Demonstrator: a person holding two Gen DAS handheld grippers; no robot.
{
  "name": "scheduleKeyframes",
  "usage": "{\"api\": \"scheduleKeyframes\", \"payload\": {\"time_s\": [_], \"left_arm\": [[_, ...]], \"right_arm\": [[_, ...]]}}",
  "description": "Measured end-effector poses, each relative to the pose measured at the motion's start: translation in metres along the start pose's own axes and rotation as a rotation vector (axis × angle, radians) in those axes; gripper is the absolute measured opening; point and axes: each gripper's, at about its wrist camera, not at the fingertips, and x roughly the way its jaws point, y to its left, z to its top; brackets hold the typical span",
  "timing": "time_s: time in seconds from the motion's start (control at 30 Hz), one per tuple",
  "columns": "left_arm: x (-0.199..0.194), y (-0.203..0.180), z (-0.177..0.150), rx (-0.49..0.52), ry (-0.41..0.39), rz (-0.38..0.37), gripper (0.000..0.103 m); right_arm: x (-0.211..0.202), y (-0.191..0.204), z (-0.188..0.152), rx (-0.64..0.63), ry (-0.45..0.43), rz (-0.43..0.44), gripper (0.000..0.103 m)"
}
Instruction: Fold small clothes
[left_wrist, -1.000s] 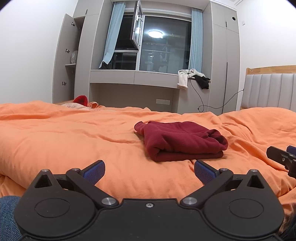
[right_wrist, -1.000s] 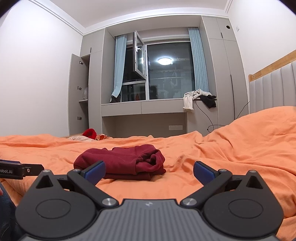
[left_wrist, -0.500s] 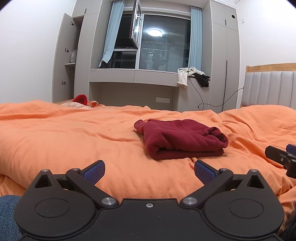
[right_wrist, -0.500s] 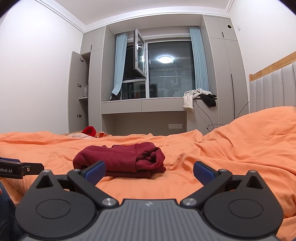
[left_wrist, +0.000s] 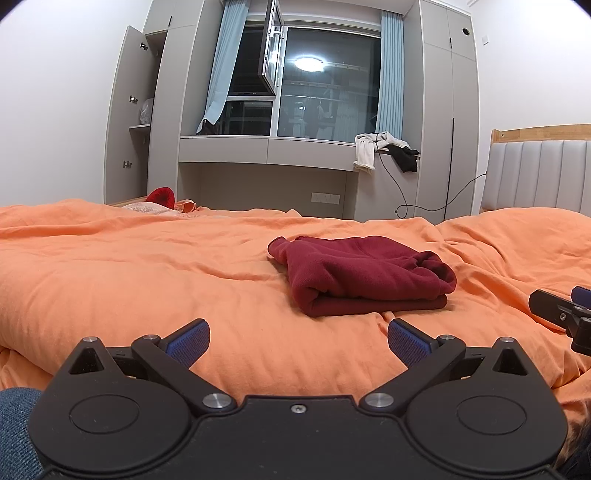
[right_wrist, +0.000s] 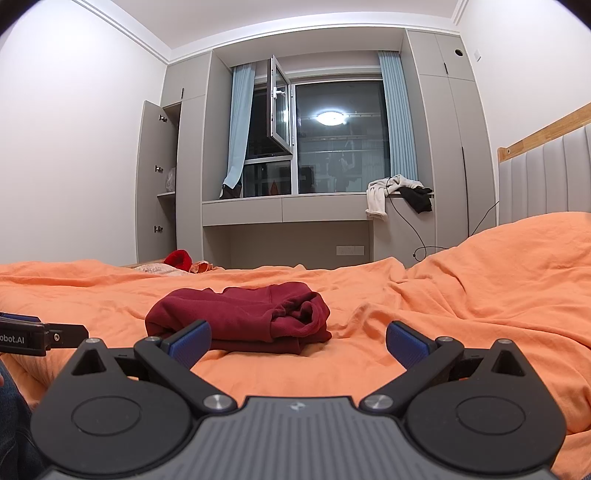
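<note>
A dark red garment (left_wrist: 364, 275) lies folded in a compact stack on the orange bedcover (left_wrist: 129, 280). It also shows in the right wrist view (right_wrist: 243, 317). My left gripper (left_wrist: 298, 338) is open and empty, held low over the bedcover a little short of the garment. My right gripper (right_wrist: 298, 338) is open and empty, just short of the garment's right end. The right gripper's finger shows at the right edge of the left wrist view (left_wrist: 554, 310). The left gripper's finger shows at the left edge of the right wrist view (right_wrist: 40, 334).
A padded headboard (left_wrist: 535, 177) stands at the right. More small clothes, one of them red (left_wrist: 160, 195), lie at the bed's far edge. A window ledge (left_wrist: 266, 151) holds white and black clothes (left_wrist: 384, 147). An open wardrobe (left_wrist: 140, 122) stands at the far left.
Both grippers have tilted or shifted slightly, so the garment sits a little higher in both views. The garment has not moved. Both grippers stay open.
</note>
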Motion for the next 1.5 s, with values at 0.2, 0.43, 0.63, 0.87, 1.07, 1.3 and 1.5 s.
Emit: {"api": "scheduleKeyframes", "payload": {"time_s": [0.2, 0.43, 0.63, 0.87, 1.07, 1.3, 1.5], "left_arm": [[0.0003, 0.0001, -0.0006, 0.003, 0.002, 0.0, 0.102], [0.0002, -0.0002, -0.0002, 0.003, 0.002, 0.0, 0.102], [0.0016, -0.0001, -0.0018, 0.003, 0.004, 0.0, 0.102], [0.0013, -0.0002, -0.0014, 0.004, 0.005, 0.0, 0.102], [0.0011, -0.0001, -0.0015, 0.006, 0.007, 0.001, 0.102], [0.0026, -0.0009, -0.0057, 0.027, 0.02, 0.04, 0.102], [0.004, 0.0019, -0.0082, 0.028, 0.033, 0.049, 0.102]], "right_arm": [[-0.0002, 0.0, 0.0002, 0.0, 0.0, 0.0, 0.103], [-0.0004, -0.0001, 0.0005, 0.0, 0.001, 0.0, 0.103], [-0.0007, 0.0, 0.0007, -0.001, 0.001, 0.0, 0.103], [-0.001, 0.0001, 0.0011, -0.001, 0.002, 0.0, 0.103], [-0.0013, 0.0001, 0.0014, -0.001, 0.002, 0.0, 0.103], [-0.0016, 0.0002, 0.0018, -0.001, 0.002, 0.0, 0.103], [-0.002, 0.0004, 0.0021, -0.001, 0.003, 0.0, 0.103]]}}
